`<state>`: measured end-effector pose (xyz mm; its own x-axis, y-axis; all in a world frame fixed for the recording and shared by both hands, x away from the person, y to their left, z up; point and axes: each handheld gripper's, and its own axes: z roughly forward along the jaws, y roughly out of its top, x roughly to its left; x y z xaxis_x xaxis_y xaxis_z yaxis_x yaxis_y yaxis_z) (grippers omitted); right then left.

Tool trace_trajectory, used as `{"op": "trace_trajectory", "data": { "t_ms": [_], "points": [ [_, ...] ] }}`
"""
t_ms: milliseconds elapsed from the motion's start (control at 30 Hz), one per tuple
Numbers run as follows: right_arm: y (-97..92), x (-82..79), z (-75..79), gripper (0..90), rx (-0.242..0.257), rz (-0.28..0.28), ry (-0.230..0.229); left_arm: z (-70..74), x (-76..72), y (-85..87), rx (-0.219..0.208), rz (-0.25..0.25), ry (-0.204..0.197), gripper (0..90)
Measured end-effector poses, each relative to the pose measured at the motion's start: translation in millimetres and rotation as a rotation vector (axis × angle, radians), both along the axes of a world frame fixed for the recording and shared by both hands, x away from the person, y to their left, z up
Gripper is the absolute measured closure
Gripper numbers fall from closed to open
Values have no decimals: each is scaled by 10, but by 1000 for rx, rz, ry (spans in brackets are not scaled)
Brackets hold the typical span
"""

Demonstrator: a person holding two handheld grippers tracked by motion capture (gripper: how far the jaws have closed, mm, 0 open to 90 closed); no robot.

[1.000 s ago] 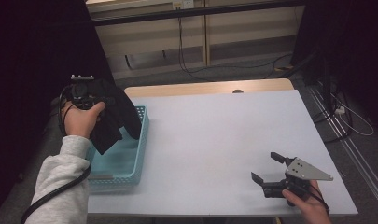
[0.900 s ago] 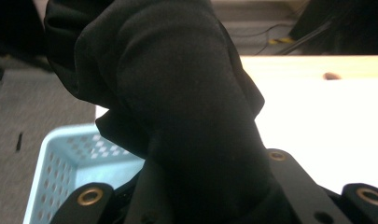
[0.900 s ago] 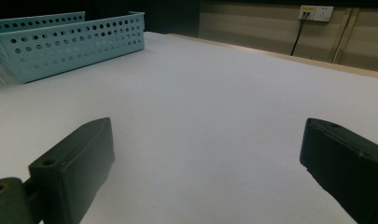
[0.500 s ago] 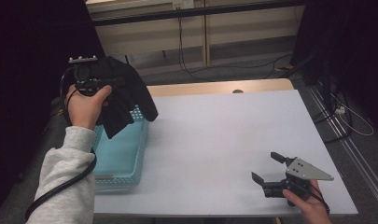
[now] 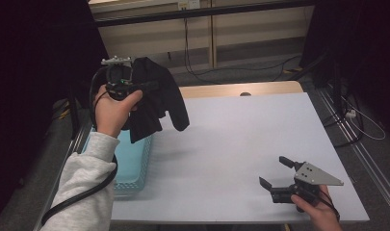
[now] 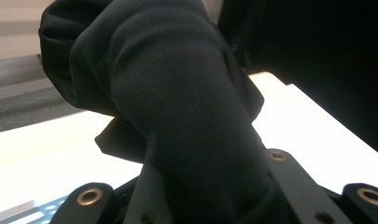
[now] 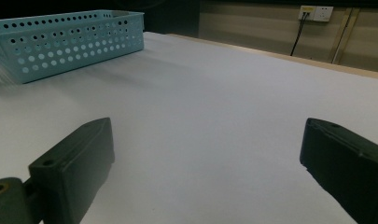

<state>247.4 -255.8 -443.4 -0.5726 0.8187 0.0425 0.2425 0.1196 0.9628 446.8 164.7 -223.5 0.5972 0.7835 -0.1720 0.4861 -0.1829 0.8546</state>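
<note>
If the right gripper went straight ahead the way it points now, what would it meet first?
Probably nothing soon: the right gripper, jaws open, faces bare table. The blue basket sits left of that line, though depth is hard to judge.

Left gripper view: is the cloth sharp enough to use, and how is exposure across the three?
Left gripper view: black cloth close and soft, little texture, table washed out. High view: dim, dark surroundings, cloth's faint shadow on the table. Right gripper view: even light, blue basket sharp, near jaws slightly soft.

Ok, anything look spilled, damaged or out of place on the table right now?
Nothing stands out. The black cloth hangs bunched from the left gripper above the blue basket, which sits square at the table edge. The right gripper rests open.
</note>
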Motion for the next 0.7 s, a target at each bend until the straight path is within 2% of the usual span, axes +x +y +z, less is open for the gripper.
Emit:
{"op": "trace_trajectory", "data": {
  "t_ms": [167, 433, 700],
  "points": [
    [0, 6, 0, 25, 1, 1, 0, -176, -47, -169, 16, -56, 27, 757],
    [-14, 0, 2, 26, -2, -2, -1, -462, -115, -445, 15, -127, 64, 755],
    [1, 12, -2, 25, -8, 4, -2, -746, -196, -621, 10, -209, 104, 753]
  ]
}}
